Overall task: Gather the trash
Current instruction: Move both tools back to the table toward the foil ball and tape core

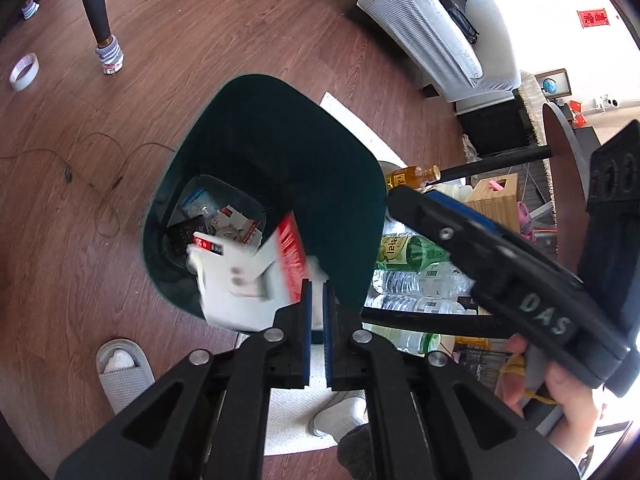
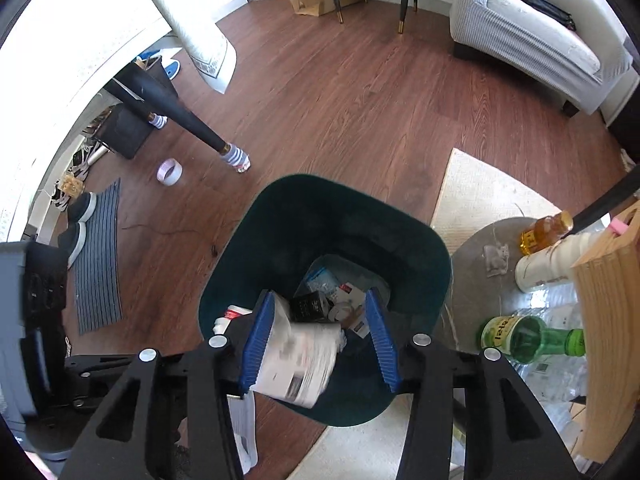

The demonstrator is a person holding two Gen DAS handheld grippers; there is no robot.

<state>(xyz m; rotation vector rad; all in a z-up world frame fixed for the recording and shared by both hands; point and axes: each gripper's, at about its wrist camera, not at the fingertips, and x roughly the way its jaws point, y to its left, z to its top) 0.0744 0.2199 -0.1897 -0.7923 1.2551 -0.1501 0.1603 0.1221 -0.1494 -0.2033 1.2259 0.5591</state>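
Over the dark green plastic bin (image 2: pixel 320 240), the right gripper (image 2: pixel 320 344) gapes around a blurred white packet (image 2: pixel 298 364); the left gripper (image 1: pixel 317 320) pinches a white wrapper (image 1: pixel 240 280), which may snag its rim.

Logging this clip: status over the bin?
Left gripper shut on white box. Right gripper open, paper wad dropping free. Both over green bin. Nothing in the way.
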